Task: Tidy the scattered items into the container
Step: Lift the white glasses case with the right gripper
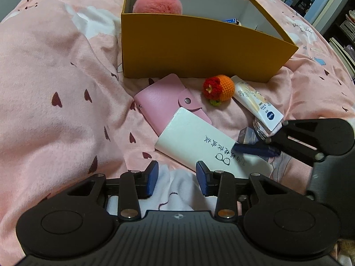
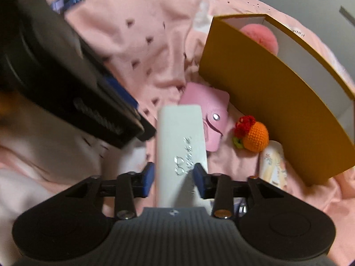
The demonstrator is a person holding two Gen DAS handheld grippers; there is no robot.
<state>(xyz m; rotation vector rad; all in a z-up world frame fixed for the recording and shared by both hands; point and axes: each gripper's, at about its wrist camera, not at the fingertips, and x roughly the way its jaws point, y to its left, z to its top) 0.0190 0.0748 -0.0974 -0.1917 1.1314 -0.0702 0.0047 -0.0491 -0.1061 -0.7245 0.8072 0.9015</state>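
A white glasses case (image 1: 195,139) lies slanted on the pink blanket, its far end over a pink snap wallet (image 1: 159,102). My right gripper (image 2: 174,177) hovers over the case (image 2: 180,133) with its jaws apart, one on each side and neither pressing. One blue pad (image 1: 255,150) of that gripper shows over the case's near end. My left gripper (image 1: 177,177) is open with nothing in it, above a white patch of blanket. Behind stands the yellow box (image 1: 199,51), with a pink pompom (image 1: 157,2) inside.
A crocheted orange-and-red ball (image 1: 219,88), a cream tube (image 1: 255,102) and a small clear jar (image 1: 261,129) lie against the box's front wall. In the right wrist view the left gripper's black body (image 2: 66,77) fills the upper left. Rumpled blanket rises at the left.
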